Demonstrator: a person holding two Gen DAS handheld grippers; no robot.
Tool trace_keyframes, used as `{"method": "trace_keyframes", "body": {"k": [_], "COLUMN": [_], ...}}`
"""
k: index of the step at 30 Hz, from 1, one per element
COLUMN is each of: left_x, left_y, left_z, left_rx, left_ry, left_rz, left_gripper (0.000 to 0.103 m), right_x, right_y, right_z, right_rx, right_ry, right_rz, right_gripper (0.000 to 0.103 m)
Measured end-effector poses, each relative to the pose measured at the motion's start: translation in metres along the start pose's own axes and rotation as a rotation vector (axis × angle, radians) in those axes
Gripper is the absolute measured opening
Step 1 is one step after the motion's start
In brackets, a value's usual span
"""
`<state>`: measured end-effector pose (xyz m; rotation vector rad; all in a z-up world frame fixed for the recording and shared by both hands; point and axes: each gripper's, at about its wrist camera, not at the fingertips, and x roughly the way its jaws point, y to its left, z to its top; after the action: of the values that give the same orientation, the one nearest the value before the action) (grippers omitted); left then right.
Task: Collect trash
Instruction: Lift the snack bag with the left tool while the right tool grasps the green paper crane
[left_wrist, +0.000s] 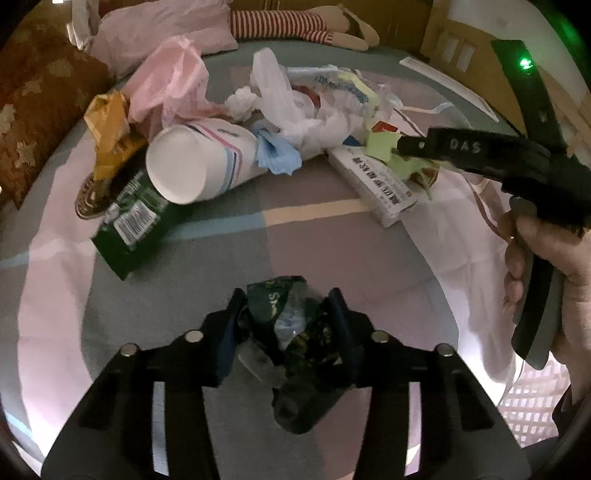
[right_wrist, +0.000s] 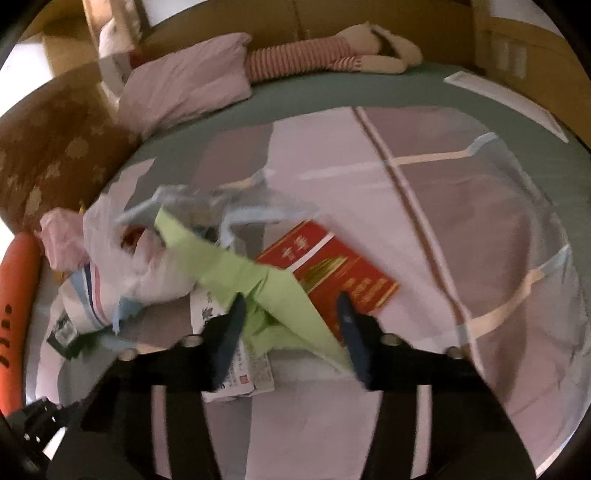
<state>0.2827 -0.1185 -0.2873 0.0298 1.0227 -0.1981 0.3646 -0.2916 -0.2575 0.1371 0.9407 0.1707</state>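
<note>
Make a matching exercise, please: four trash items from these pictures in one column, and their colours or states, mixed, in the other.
Items:
1. paper cup
2. folded paper
3. flat packet
4. dark wrapper

States:
a. red, gold print
b. held in the left gripper
c. white, on its side
d. light green, between the open fingers of the right gripper

Pairs: 1-c, 2-d, 3-a, 4-b
</note>
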Motion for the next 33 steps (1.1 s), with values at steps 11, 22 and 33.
{"method": "trace_keyframes", "body": {"k": [11,22,33], "left_x": [-0.117,-0.201,-0.163], "left_y": [0.022,0.073,0.043], "left_z": [0.02,-0.011,-0.019], "left_rx": [-0.042,-0.099,-0.051], "left_ry": [-0.274,-0.419,-0.323], "left_rz": [-0.034,0.003,-0.011], "left_gripper": [0.038,0.038,0.038], "right_x": [-0.099,-0.19,-0.189], "right_y": [0.025,0.082,0.101], "right_z": [-0.005,-0.067,-0.077], "right_rx": [-0.004,-0.121,-0.172], "right_ry": [-0.127,-0.31,-0.328], "right_rz": [0.107,0.123,0.089], "right_gripper": [0.003,0.003,0.003]}}
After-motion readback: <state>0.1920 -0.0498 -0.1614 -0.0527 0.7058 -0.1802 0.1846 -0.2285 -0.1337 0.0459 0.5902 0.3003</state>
